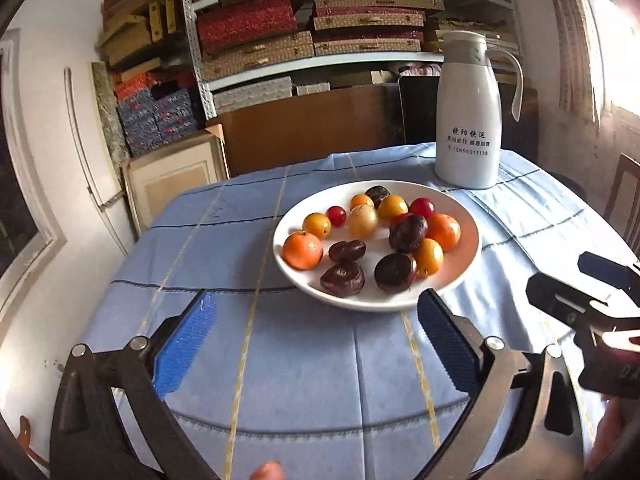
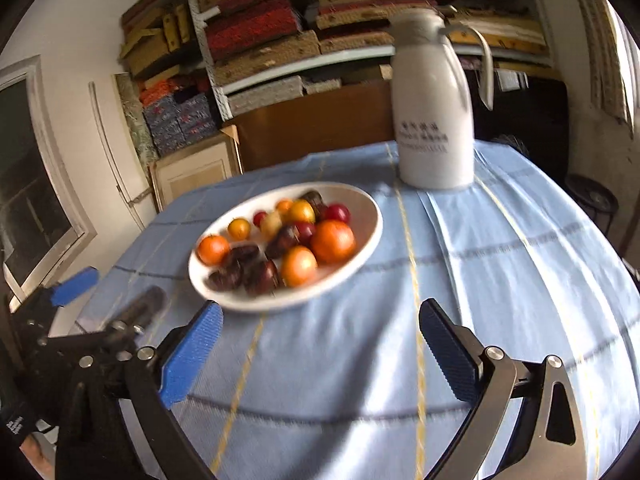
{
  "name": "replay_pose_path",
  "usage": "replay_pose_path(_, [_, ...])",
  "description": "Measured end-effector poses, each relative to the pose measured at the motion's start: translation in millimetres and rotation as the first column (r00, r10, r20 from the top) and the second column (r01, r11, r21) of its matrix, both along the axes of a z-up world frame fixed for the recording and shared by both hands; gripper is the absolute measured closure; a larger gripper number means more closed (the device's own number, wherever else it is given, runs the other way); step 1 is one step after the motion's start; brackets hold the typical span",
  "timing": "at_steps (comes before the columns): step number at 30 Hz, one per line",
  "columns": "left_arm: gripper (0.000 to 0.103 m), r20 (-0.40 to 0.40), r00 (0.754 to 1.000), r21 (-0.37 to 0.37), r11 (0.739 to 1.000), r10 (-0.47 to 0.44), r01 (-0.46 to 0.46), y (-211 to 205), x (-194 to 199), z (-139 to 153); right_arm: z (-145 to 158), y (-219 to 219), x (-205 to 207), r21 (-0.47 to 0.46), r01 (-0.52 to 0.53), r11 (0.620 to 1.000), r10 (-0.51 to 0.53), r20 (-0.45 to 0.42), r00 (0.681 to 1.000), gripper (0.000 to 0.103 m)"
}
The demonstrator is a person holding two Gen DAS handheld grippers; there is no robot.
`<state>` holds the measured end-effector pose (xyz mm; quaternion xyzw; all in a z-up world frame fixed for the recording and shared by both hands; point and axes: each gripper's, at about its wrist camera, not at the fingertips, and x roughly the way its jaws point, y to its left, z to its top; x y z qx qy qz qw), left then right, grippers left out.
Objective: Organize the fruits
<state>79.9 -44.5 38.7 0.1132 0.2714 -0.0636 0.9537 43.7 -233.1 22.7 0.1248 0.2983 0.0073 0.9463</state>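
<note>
A white plate [image 1: 464,216] on the blue tablecloth holds several mixed fruits: oranges [image 1: 303,250], yellow and red cherry tomatoes [image 1: 335,215], and dark purple fruits [image 1: 343,278]. My left gripper [image 1: 316,328] is open and empty, just in front of the plate's near rim. My right gripper [image 2: 320,338] is open and empty, in front and to the right of the plate [image 2: 366,216]. The right gripper also shows at the right edge of the left wrist view [image 1: 592,280]. The left gripper shows at the lower left of the right wrist view [image 2: 104,300].
A white thermos jug [image 1: 468,120] stands behind the plate at the table's far right; it also shows in the right wrist view [image 2: 434,120]. Shelves of stacked boxes [image 1: 280,28] stand behind the table. The blue tablecloth [image 1: 320,380] covers the round table.
</note>
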Motion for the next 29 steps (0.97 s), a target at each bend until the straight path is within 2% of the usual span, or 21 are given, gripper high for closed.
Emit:
replay_pose_path(5, [0.005, -0.023, 1.000, -0.069, 0.998, 0.010, -0.011, 12.5, -11.1, 1.1, -6.9, 0.7, -11.4, -0.057, 0.037, 0.998, -0.038, -0.018, 0.999, 0.004])
replay_pose_path(10, [0.005, -0.060, 0.998, -0.136, 0.991, 0.007, -0.015, 23.6, -7.0, 1.7, -12.7, 6.8, -6.7, -0.081, 0.014, 0.997, -0.018, -0.050, 0.999, 0.004])
replay_pose_path(14, [0.005, -0.068, 0.998, -0.141, 0.990, -0.015, 0.005, 22.2, -6.6, 0.7, -12.5, 9.8, -7.6, -0.089, 0.002, 0.996, -0.006, -0.050, 0.999, 0.004])
replay_pose_path(19, [0.005, -0.028, 1.000, -0.097, 0.995, -0.014, 0.011, 15.0, -12.7, 1.3, -12.7, 10.5, -7.7, -0.090, -0.002, 0.996, -0.003, -0.054, 0.999, 0.004])
replay_pose_path(24, [0.005, -0.042, 0.999, -0.121, 0.993, -0.017, 0.012, 15.5, -12.4, 1.8, -12.8, 9.2, -7.4, -0.083, 0.001, 0.997, -0.005, -0.054, 0.999, 0.004])
replay_pose_path(29, [0.005, -0.026, 1.000, -0.106, 0.994, 0.001, -0.004, 15.9, -14.0, 3.4, -14.1, 12.1, -6.4, -0.095, -0.005, 0.995, 0.000, -0.058, 0.998, 0.004])
